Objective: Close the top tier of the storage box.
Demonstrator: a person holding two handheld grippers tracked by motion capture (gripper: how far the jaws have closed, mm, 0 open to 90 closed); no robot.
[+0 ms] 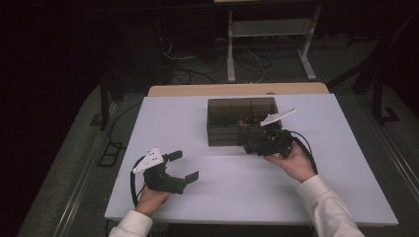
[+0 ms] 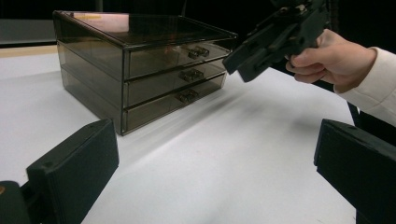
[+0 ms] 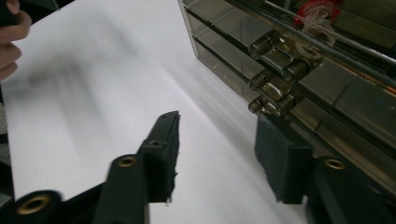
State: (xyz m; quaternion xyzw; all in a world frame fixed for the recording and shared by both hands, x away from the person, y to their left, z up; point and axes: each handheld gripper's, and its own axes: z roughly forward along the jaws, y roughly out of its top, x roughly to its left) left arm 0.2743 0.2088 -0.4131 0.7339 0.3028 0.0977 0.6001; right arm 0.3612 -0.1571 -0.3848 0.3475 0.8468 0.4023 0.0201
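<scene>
Three stacked drawers made up the smoked-plastic drawer cabinet (image 1: 241,121), which sat just right of centre in the high view on the white table (image 1: 197,197), its long axis running left to right across the frame and its drawer fronts facing the lower edge, toward the person. In the right gripper view the small clear handles (image 3: 280,70) climbed diagonally at upper right. The right gripper (image 3: 217,156) hovered in front of them with its jaws parted and nothing between them; one pad stood just below the lowest handle. The left gripper (image 1: 184,166), at lower left of the high view, rested well apart from the cabinet, jaws spread wide and empty. Judging from this, a pull on one handle could drag the whole light cabinet forward, since nothing braced it, and the narrow, glossy handle might slip from the pads if they closed off-centre.
</scene>
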